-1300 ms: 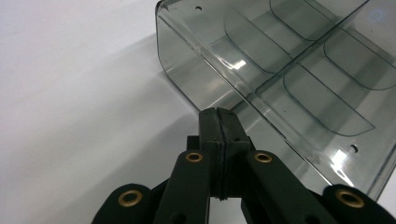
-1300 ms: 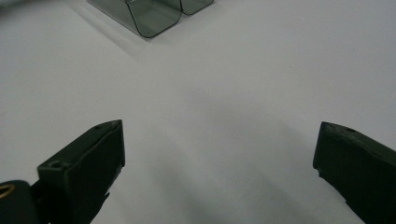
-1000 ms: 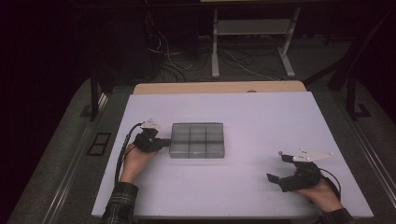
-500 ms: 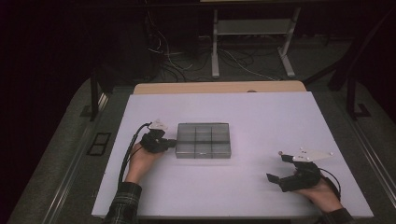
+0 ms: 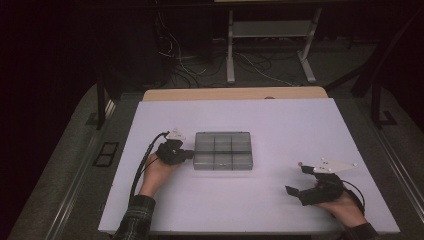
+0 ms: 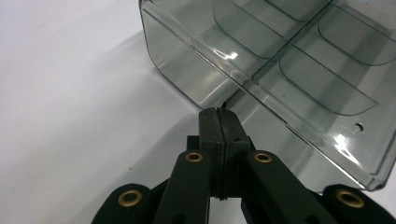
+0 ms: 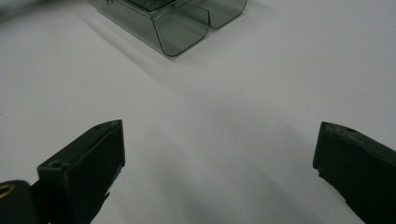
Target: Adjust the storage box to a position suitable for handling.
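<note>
A smoky clear plastic compartment box [image 5: 223, 151] lies flat on the white table [image 5: 280, 120], left of centre. My left gripper [image 5: 189, 155] is at the box's left side. In the left gripper view its jaws are pressed together with nothing between them, and their tip [image 6: 218, 114] touches the box's side wall [image 6: 187, 70]. My right gripper [image 5: 295, 191] rests near the table's front right, far from the box, with its jaws wide apart. In the right gripper view its jaws frame bare table [image 7: 219, 149], and a corner of the box [image 7: 173, 23] lies farther off.
A wooden board edge [image 5: 235, 93] runs along the table's far side. Beyond it are a metal stand [image 5: 270, 30] and loose cables [image 5: 185, 65] on the dark floor. A black cable [image 5: 142, 165] trails from the left gripper along the forearm.
The left gripper has slid to the right, and the box has shifted right along with it. The right gripper has stayed put.
</note>
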The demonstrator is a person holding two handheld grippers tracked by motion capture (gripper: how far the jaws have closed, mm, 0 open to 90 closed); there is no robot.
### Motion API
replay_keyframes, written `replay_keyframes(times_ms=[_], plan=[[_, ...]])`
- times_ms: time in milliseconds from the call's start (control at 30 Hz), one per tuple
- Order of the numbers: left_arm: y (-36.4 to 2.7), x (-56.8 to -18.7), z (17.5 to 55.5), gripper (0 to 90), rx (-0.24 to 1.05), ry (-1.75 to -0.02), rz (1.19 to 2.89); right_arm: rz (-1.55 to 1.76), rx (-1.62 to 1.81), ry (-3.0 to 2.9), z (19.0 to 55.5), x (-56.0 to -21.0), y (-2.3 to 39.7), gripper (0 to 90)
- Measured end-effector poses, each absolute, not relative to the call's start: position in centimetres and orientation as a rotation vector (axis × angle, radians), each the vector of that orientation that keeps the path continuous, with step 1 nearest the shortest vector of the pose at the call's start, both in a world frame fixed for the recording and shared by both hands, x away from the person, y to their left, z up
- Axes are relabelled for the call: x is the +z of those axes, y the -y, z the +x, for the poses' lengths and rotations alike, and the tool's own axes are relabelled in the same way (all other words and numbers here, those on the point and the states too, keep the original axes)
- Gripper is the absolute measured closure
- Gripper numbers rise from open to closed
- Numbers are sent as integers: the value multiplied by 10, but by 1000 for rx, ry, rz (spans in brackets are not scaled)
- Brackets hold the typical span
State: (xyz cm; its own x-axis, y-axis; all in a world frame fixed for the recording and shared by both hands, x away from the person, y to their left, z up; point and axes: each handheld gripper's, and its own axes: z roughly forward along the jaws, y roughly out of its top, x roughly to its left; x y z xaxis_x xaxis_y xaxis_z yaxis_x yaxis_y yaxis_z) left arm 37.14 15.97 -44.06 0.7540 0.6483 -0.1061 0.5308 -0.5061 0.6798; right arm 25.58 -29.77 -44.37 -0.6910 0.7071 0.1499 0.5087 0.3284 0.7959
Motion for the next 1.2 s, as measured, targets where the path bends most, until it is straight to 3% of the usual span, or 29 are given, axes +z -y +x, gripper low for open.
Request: replay_keyframes(times_ms=[1200], plan=[[-105, -445, 368, 887, 229, -778, 2230, 1111, 1290, -2368, 256, -444, 298, 21]])
